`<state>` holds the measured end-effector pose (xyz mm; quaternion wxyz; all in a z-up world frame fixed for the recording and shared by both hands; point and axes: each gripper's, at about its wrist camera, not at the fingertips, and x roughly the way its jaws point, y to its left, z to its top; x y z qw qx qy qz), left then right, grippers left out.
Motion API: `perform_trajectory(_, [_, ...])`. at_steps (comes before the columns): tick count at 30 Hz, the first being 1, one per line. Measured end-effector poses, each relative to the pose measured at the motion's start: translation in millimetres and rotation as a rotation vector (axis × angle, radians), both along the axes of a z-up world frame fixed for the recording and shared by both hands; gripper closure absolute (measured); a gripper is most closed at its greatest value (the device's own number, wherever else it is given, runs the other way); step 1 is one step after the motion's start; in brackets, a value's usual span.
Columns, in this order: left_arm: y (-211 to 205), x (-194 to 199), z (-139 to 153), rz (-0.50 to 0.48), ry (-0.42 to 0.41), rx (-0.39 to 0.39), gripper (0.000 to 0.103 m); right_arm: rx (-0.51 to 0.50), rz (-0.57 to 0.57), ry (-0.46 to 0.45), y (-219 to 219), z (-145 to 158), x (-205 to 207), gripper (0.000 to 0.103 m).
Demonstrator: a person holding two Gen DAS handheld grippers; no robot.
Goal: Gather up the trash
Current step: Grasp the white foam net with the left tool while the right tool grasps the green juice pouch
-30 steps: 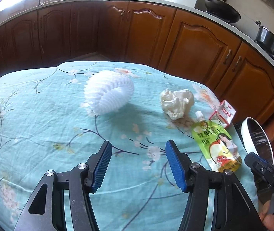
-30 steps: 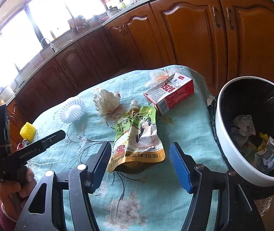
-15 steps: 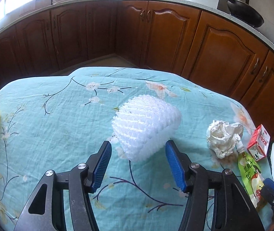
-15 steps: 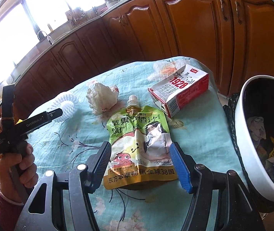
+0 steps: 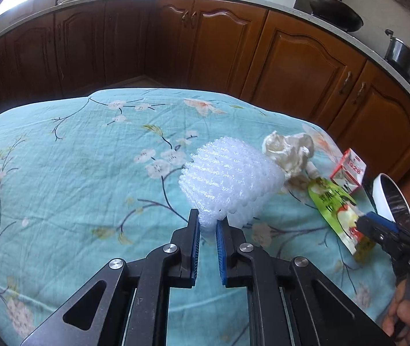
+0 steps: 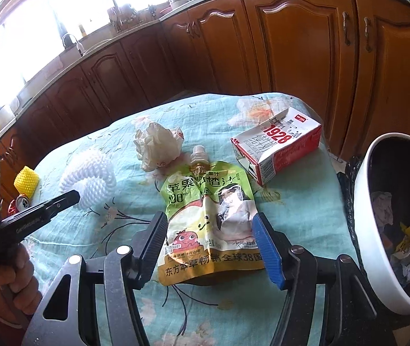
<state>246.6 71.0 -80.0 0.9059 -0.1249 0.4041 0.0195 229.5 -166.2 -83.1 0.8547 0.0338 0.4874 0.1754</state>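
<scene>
**Both hands on trash, bin waiting at the worktop's edge**

Nearest in the left wrist view, the left gripper (image 5: 207, 226) has its jaws pressed together on the near rim of the white foam net (image 5: 228, 178), pinching a thin fold so the soft mesh can be lifted without crushing the whole sleeve. In the right wrist view the right gripper (image 6: 209, 239) straddles the green juice pouch (image 6: 207, 219); its jaws are closing, one on each side edge, though the pads do not yet press it. The pouch lies flat on the blue flowered cloth (image 5: 75, 173) of the worktop, so a grip across its width seems the only easy hold.

Just beyond lie a crumpled paper ball (image 6: 158, 147) and a red-and-white milk carton (image 6: 277, 144), still to collect. The white bin (image 6: 377, 230) stands just beside the worktop's right edge, already holding scraps, near for a short drop. Farther left sit a yellow foam net (image 6: 26, 183) and a can (image 6: 20, 201).
</scene>
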Motion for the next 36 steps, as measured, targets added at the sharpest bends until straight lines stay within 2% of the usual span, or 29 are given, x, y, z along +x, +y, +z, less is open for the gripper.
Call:
perform_trajectory(2, [-2,-12,3,-0.018,-0.005,-0.013,0.094,-0.024,0.014,0.004,7,-3,-1,0.058])
perform_trajectory(3, [-4,-16,4,-0.026,-0.005,-0.016,0.094,-0.033,0.022,0.011,9,-6,0,0.071])
perform_trajectory(6, [-7,-26,6,-0.04,-0.004,-0.022,0.094,-0.071,0.051,-0.008,16,-9,-3,0.081])
perform_trajectory(7, [-8,-29,9,-0.043,-0.003,-0.022,0.094,-0.084,0.058,-0.015,17,-8,-4,0.088])
perform_trajectory(10, [-12,-37,13,-0.053,-0.002,-0.031,0.094,-0.062,0.063,-0.023,16,-1,-7,0.097])
perform_trajectory(16, [-30,-45,24,-0.095,-0.019,-0.032,0.094,0.015,0.038,-0.02,0,10,-16,0.098])
perform_trajectory(20, [-43,-47,29,-0.128,-0.031,-0.029,0.094,0.009,0.045,-0.016,-7,13,-23,0.098])
perform_trajectory(23, [-48,-50,30,-0.136,-0.036,-0.023,0.094,0.019,0.051,0.029,-10,6,-24,0.091])
perform_trajectory(24, [-48,-51,30,-0.136,-0.036,-0.022,0.094,0.018,0.044,0.027,-13,6,-24,0.085])
perform_trajectory(25, [-48,-52,30,-0.135,-0.036,-0.023,0.094,0.02,0.04,0.019,-15,8,-24,0.068])
perform_trajectory(26, [-48,-52,29,-0.132,-0.033,-0.023,0.094,0.02,0.036,0.008,-17,10,-23,0.057])
perform_trajectory(27, [-47,-52,28,-0.129,-0.03,-0.024,0.094,0.015,0.035,-0.001,-17,11,-21,0.035])
perform_trajectory(28, [-47,-53,27,-0.126,-0.027,-0.025,0.094,0.007,0.04,-0.004,-17,12,-18,0.027])
perform_trajectory(30, [-46,-52,25,-0.121,-0.021,-0.025,0.094,-0.011,0.068,0.021,-12,5,-10,0.027])
perform_trajectory(32, [-46,-52,25,-0.118,-0.016,-0.029,0.094,-0.021,0.093,0.065,-5,-7,-4,0.036])
perform_trajectory(33, [-45,-52,24,-0.117,-0.015,-0.031,0.094,-0.029,0.1,0.086,-3,-14,-3,0.056])
perform_trajectory(36, [-45,-51,25,-0.115,-0.015,-0.03,0.094,-0.008,0.087,0.074,-6,-14,-5,0.063])
